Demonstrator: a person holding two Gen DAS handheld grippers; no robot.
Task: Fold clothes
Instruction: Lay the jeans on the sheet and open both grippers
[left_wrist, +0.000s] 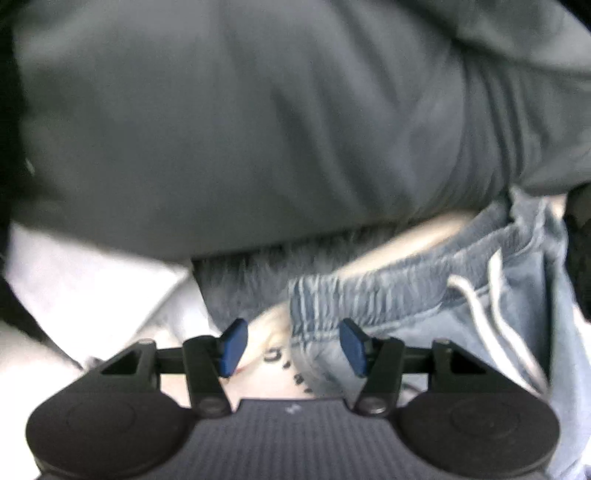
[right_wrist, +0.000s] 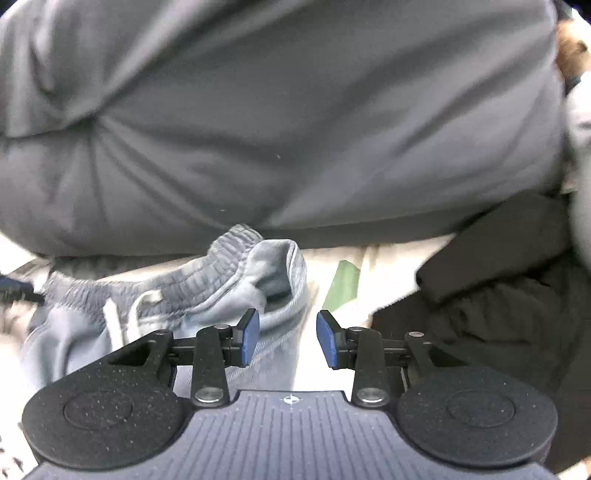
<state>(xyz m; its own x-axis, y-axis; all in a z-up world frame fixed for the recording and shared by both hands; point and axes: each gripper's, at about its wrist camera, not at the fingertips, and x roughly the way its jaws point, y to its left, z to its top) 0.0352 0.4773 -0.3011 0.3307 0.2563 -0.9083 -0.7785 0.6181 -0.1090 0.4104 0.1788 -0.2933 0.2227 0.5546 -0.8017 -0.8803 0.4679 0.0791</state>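
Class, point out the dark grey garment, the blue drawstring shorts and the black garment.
dark grey garment (right_wrist: 295, 129): right wrist view, smooth middle.
blue drawstring shorts (left_wrist: 406, 273): left wrist view, gathered waistband.
black garment (right_wrist: 498, 288): right wrist view, folded top.

Both wrist views are smeared by motion blur, so the weave and seams of the large grey garment (left_wrist: 236, 122) cannot be read, and it runs off the top and both sides of each picture, its full shape untold. The blue-grey drawstring pants (left_wrist: 413, 280) are cut by the right edge in the left wrist view and partly tucked under the grey garment, and the dark lettering (left_wrist: 284, 365) on the pale surface beside them is too blurred and too covered to read. In the right wrist view the black garment (right_wrist: 509, 295) leaves the frame at right, the green patch (right_wrist: 345, 284) shows too little to identify, and a brown blurred thing (right_wrist: 572, 51) at the upper right edge cannot be made out.
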